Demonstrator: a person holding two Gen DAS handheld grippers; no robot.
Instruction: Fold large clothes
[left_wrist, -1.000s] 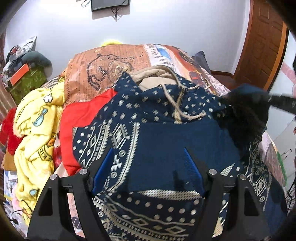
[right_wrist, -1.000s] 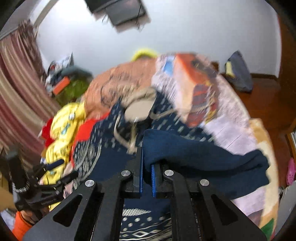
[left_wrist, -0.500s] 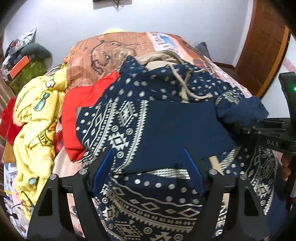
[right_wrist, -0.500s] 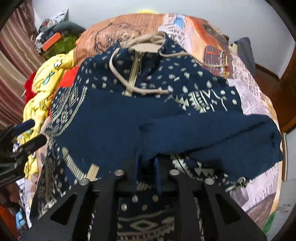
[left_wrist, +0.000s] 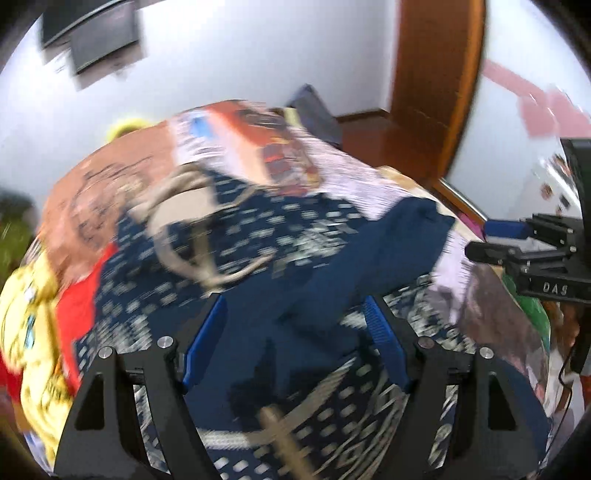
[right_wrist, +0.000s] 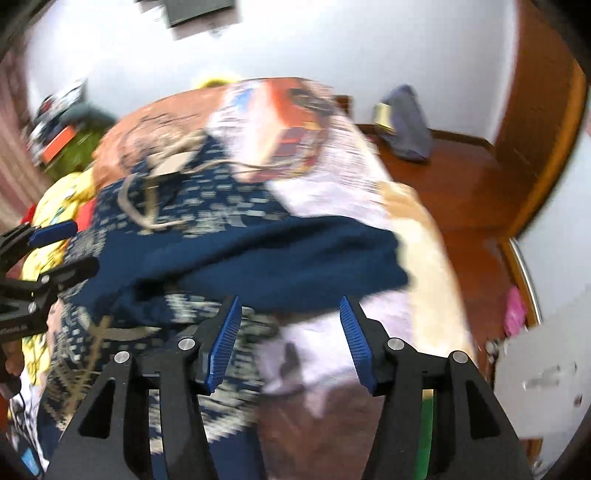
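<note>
A navy patterned hoodie (left_wrist: 258, 236) with a beige hood and drawstrings lies on the bed; it also shows in the right wrist view (right_wrist: 207, 206). Its plain navy sleeve (left_wrist: 373, 254) lies folded across the body, also in the right wrist view (right_wrist: 295, 258). My left gripper (left_wrist: 295, 314) is open and empty above the hoodie's middle. My right gripper (right_wrist: 290, 310) is open and empty just in front of the sleeve. Each gripper appears at the edge of the other's view: the right one (left_wrist: 495, 240) and the left one (right_wrist: 55, 243). Both views are motion-blurred.
A printed bedspread (right_wrist: 354, 177) covers the bed. Yellow (left_wrist: 26, 317) and red (left_wrist: 81, 295) clothes lie left of the hoodie. A wooden door (left_wrist: 439, 81) and wood floor (right_wrist: 454, 177) are to the right, with a dark bag (right_wrist: 406, 122) by the wall.
My right gripper has opened and let go of the sleeve, which now lies across the hoodie. Both grippers have swung toward the right side of the bed.
</note>
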